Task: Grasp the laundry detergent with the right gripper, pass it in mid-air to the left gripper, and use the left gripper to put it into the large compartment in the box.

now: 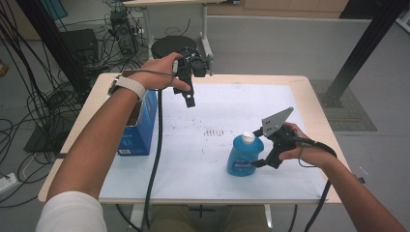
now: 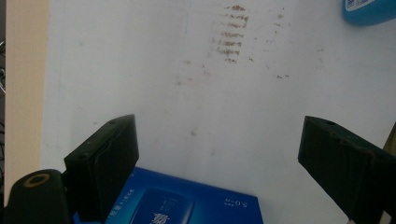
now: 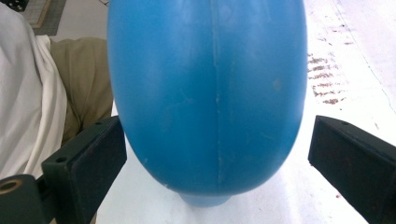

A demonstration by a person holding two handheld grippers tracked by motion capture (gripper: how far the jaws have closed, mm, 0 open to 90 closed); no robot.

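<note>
Round blue plastic bottle with white cap (image 1: 244, 155) stood upright on white-covered worktop (image 1: 203, 159), at 5 o'clock. Bottle bracketed by right hand-held gripper (image 1: 261, 150), jaws wide, right pad clear of it. Left hand-held gripper (image 1: 190, 99) held aloft at 11 o'clock, jaws spread, nothing gripped, beside blue cardboard box (image 1: 140, 130).

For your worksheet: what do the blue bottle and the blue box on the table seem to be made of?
Blue bottle: probably moulded plastic, smooth with a slight sheen; a seam line runs down its side. Blue box: likely printed cardboard, with flat faces and sharp folded edges.
</note>
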